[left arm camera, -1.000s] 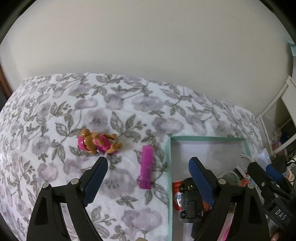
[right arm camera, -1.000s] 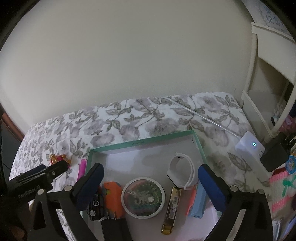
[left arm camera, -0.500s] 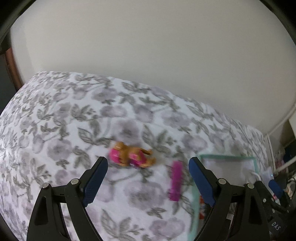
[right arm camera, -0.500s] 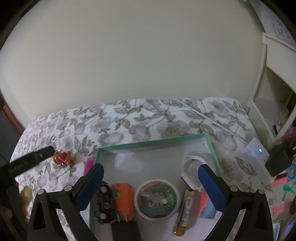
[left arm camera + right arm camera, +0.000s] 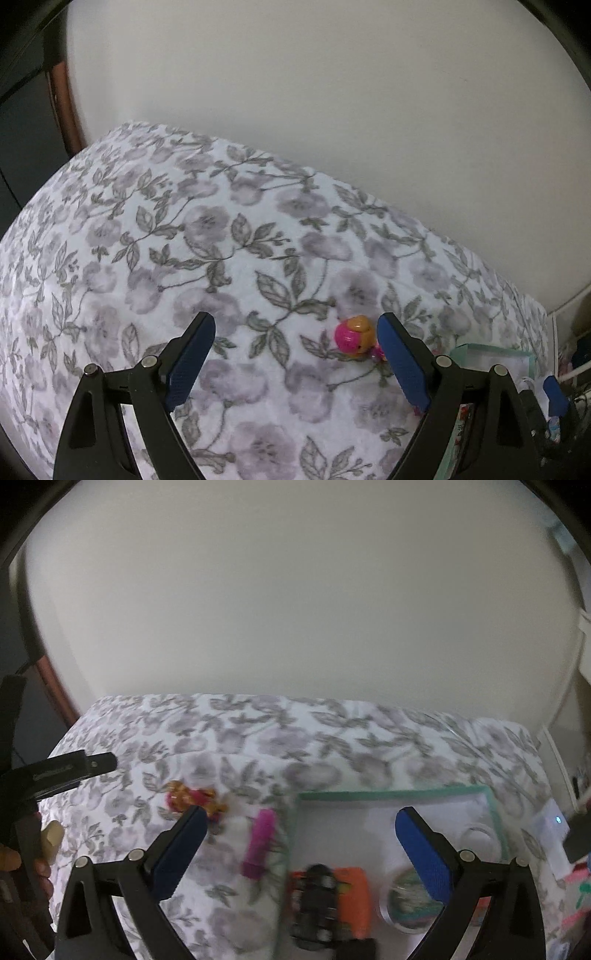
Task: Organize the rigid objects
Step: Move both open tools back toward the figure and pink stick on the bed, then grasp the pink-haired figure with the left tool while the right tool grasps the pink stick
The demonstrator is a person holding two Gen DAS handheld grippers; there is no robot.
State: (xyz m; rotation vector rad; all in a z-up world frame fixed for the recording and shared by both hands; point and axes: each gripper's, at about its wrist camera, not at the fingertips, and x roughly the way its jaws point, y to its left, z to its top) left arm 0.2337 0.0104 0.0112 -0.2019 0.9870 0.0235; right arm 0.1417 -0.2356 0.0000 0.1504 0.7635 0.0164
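Right wrist view is motion-blurred; items in the teal-rimmed box are smeared: a black toy car, an orange block and a round tin, partly behind a finger. In the left view the pink-and-orange toy figure is half hidden by the blue pad, touching or just beside it, can't tell which.

Left gripper hovers low over the floral bedspread, jaws wide apart, holding nothing. Right gripper also spread, empty, straddling the box's left edge. Pink bar lies on the bedspread just left of the box.
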